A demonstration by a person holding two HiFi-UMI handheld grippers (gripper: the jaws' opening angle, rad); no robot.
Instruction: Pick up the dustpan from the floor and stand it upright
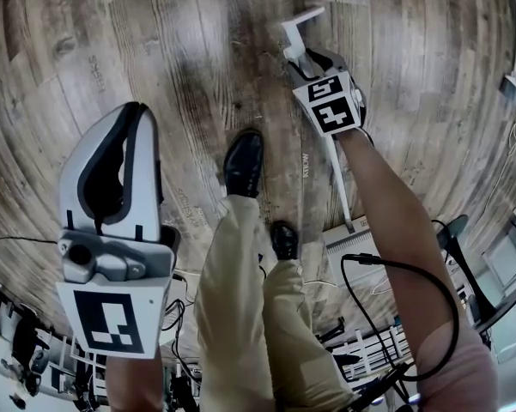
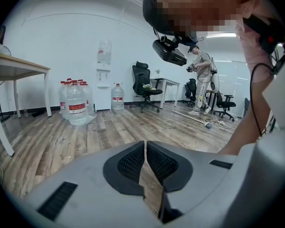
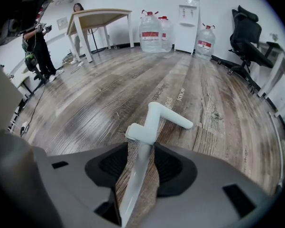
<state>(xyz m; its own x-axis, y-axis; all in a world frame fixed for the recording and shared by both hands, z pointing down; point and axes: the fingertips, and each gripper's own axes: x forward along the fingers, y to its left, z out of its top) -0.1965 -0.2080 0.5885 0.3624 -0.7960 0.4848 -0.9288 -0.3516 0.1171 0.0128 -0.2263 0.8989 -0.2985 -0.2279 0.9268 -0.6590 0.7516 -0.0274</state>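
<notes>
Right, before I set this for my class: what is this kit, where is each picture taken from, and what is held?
No robot here: a person carries a two-jaw gripper in each hand. The head view comes from a camera on the person's head, looking down at their shoes and the wooden floor. The other two views come from cameras riding on the grippers, looking along the jaws. The right gripper is clamped on the white handle of the dustpan, whose pan end sits low by the feet. The left gripper is shut and holds nothing. Further off stand water bottles and a table.
</notes>
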